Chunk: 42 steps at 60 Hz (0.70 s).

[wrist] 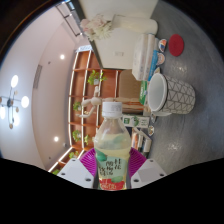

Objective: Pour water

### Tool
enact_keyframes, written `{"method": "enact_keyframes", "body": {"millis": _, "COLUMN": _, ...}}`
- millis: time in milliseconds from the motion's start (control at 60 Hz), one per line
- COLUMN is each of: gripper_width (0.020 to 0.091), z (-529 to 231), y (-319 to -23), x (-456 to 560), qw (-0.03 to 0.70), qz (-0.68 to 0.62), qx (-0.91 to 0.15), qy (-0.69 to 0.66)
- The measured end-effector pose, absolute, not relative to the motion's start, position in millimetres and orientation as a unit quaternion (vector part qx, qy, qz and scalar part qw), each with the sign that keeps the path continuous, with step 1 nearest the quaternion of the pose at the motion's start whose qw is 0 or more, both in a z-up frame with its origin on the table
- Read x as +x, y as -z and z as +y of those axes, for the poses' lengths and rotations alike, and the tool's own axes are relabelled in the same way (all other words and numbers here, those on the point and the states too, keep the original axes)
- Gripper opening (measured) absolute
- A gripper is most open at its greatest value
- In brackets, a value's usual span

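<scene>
A clear plastic bottle (112, 143) with a white cap, pale yellowish liquid and a green, white and red label stands upright between my fingers. My gripper (112, 168) is shut on the bottle, with the purple pads (87, 163) pressing its lower body from both sides. The bottle is held up in the air, away from any surface. The view is tilted, so the room appears rotated. A white cup (157, 91) with a dark patterned sleeve lies beyond the bottle, up and to the right of it.
Beyond the bottle is a wooden shelf unit (100, 90) with green plants and small items. Beside the cup are white containers (146, 55) and a red round object (177, 44). Ceiling lights (14, 98) show off to the side.
</scene>
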<state>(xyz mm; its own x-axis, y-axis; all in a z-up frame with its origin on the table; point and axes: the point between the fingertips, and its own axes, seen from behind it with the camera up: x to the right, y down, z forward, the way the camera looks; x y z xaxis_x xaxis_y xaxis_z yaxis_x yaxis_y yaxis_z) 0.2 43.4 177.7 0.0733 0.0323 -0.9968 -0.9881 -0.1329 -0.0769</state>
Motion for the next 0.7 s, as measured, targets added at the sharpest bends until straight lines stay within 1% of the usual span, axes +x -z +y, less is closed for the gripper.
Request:
{"method": "enact_keyframes", "body": {"millis": 83, "gripper_width": 0.0369, "z": 45, "y": -186, "x": 13, "qw": 0.456, "qz": 0.477, "qx": -0.498, "qy": -0.562}}
{"method": "enact_keyframes", "body": {"millis": 200, "gripper_width": 0.0369, "z": 52, "y": -189, "x": 30, "qw": 0.408, "qz": 0.522, "qx": -0.431, "qy": -0.613}}
{"method": "enact_keyframes", "body": {"millis": 367, "gripper_width": 0.0368, "z": 64, "y": -177, "x": 42, "qw": 0.347, "qz": 0.565, "qx": -0.376, "qy": -0.647}}
{"method": "enact_keyframes", "body": {"millis": 467, "gripper_width": 0.037, "z": 66, "y": -171, "x": 42, "qw": 0.33, "qz": 0.575, "qx": -0.375, "qy": -0.648}}
{"method": "enact_keyframes", "body": {"millis": 533, "gripper_width": 0.037, "z": 64, "y": -172, "x": 41, "qw": 0.329, "qz": 0.572, "qx": -0.38, "qy": -0.648}}
{"method": "enact_keyframes", "body": {"millis": 650, "gripper_width": 0.0368, "z": 64, "y": -177, "x": 35, "qw": 0.345, "qz": 0.554, "qx": -0.408, "qy": -0.638}}
{"method": "enact_keyframes", "body": {"millis": 667, "gripper_width": 0.0381, "z": 64, "y": -178, "x": 34, "qw": 0.35, "qz": 0.549, "qx": -0.415, "qy": -0.635}}
{"method": "enact_keyframes", "body": {"millis": 700, "gripper_width": 0.0383, "z": 62, "y": -179, "x": 33, "qw": 0.361, "qz": 0.54, "qx": -0.434, "qy": -0.624}}
